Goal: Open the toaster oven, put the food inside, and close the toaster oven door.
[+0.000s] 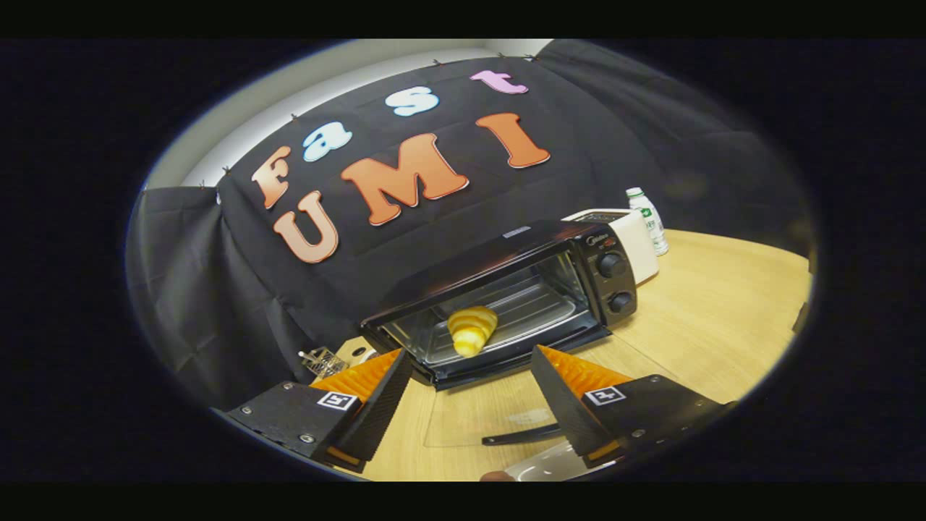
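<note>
A black toaster oven stands on the wooden table, just ahead of my fingers. Its glass door is folded down flat toward me, and the dark handle lies between my fingers, low down. A golden croissant rests inside on the oven's rack, near the front. My gripper is open and holds nothing, one finger on each side of the lowered door, short of the oven mouth.
A white toaster and a small white bottle stand behind the oven on the right. A white plate lies under my right finger. A small metal object sits beyond my left finger. Bare table stretches off to the right.
</note>
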A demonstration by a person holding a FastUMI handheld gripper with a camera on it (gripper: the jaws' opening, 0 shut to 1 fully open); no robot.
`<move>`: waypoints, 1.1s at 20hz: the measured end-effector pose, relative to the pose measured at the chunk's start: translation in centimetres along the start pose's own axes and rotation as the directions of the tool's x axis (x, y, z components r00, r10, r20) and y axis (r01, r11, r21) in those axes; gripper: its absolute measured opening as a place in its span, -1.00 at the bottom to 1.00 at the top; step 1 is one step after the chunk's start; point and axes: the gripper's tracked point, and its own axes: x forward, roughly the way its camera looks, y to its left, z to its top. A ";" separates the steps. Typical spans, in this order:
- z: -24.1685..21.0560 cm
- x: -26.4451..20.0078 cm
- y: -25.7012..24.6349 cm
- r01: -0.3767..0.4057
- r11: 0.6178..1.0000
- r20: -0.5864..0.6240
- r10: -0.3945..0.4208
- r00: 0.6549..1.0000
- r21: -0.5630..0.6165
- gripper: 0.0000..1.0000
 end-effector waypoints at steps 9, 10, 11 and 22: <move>-3.8 -5.2 -4.5 0.086 0.972 -0.024 -0.093 0.995 -0.218 0.97; -4.4 -5.5 -4.7 0.086 0.968 -0.032 -0.096 0.995 -0.236 0.97; -5.1 -5.7 -5.0 0.084 0.964 -0.043 -0.098 0.994 -0.254 0.97; -10.9 -4.2 -7.0 0.074 0.928 -0.162 -0.141 0.977 -0.365 0.98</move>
